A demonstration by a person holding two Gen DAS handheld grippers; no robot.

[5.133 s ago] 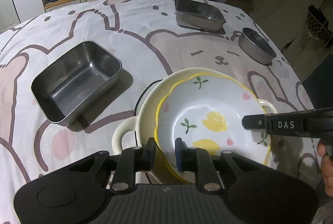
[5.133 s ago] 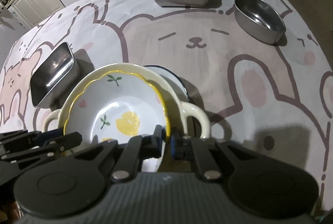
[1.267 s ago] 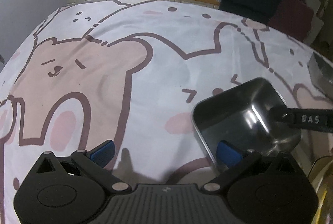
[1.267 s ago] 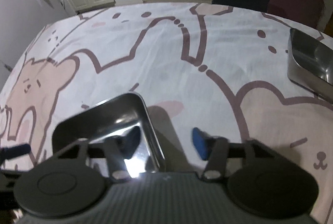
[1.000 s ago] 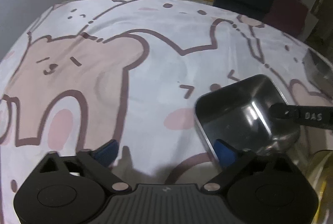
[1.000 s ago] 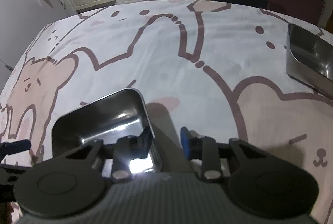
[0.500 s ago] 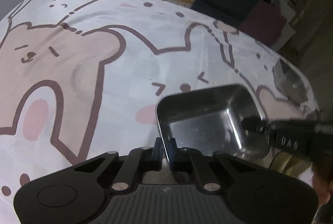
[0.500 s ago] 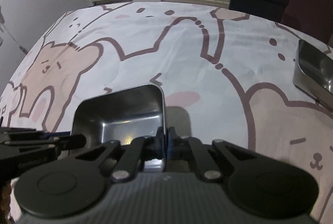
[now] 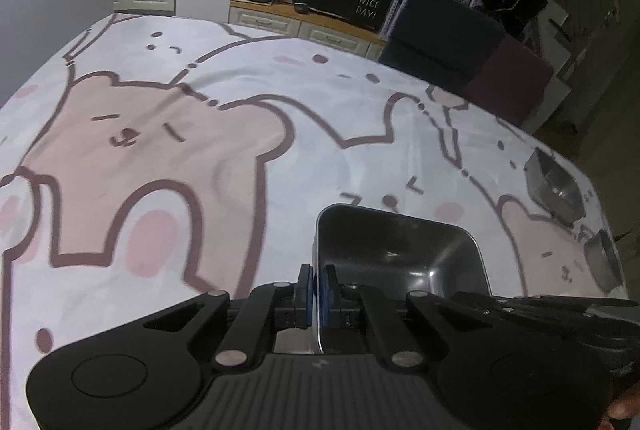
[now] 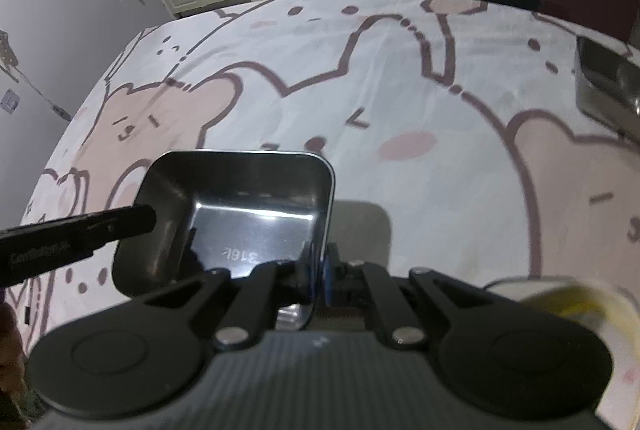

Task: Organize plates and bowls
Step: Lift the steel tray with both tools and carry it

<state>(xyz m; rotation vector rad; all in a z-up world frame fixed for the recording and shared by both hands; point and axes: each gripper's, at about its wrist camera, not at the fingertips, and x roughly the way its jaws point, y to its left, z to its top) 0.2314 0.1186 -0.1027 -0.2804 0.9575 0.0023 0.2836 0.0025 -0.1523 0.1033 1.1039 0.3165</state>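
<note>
A rectangular steel tray (image 9: 404,254) hangs above the bear-print tablecloth, held from two sides. My left gripper (image 9: 318,284) is shut on the tray's left rim. In the right wrist view the same steel tray (image 10: 248,206) shows its shiny floor, and my right gripper (image 10: 318,270) is shut on its right rim. The left gripper's black finger (image 10: 80,230) reaches in at the tray's left wall there. The yellow-rimmed ceramic bowl (image 10: 568,304) peeks in, blurred, at the lower right.
A second steel tray (image 9: 554,186) and a round steel bowl (image 9: 604,264) sit at the table's right edge. The second steel tray (image 10: 608,86) also lies far right in the right wrist view. Dark chairs (image 9: 444,34) stand behind the table (image 9: 160,134).
Both grippers closed on opposite rims of the steel tray, then lifted it off the cloth; it now hangs above its shadow and both views have swung upward.
</note>
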